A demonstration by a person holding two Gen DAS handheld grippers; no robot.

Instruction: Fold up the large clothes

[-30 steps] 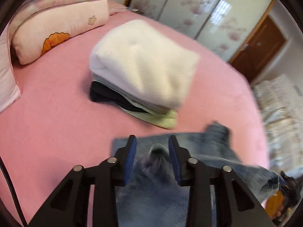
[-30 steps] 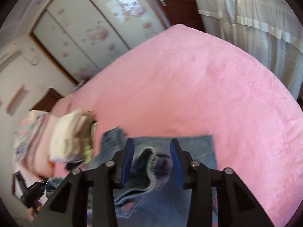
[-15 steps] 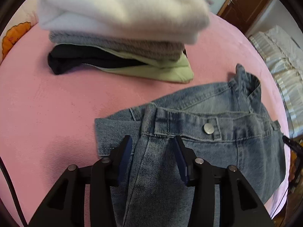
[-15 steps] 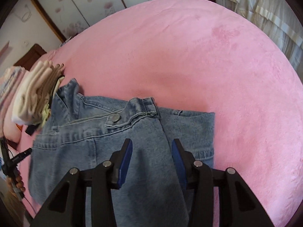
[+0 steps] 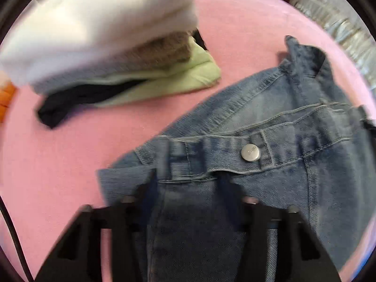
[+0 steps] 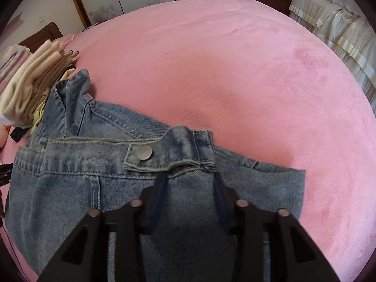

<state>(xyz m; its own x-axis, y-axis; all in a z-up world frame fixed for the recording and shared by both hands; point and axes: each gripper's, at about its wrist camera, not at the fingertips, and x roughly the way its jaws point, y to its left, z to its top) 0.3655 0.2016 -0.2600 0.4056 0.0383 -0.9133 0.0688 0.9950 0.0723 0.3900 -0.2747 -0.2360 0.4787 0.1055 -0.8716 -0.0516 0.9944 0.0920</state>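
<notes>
jeans (image 6: 77,183): waistband runs crossways just ahead of both tongs, on the pink bed (image 6: 235,70)
left tongs (image 5: 188,183): just narrowed, denim fold between
right tongs (image 6: 188,181): same, equally near

Right gripper (image 6: 188,183) jaws, just closing, straddle the jeans (image 6: 82,171) waistband (pink bedspread (image 6: 235,70) beneath).

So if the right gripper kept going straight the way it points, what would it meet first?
Most likely the blue denim jeans themselves: the right gripper already has a denim fold between its closing jaws, just short of the waistband with the silver metal button. Beyond lies the pink bedspread; depth is unclear.
</notes>
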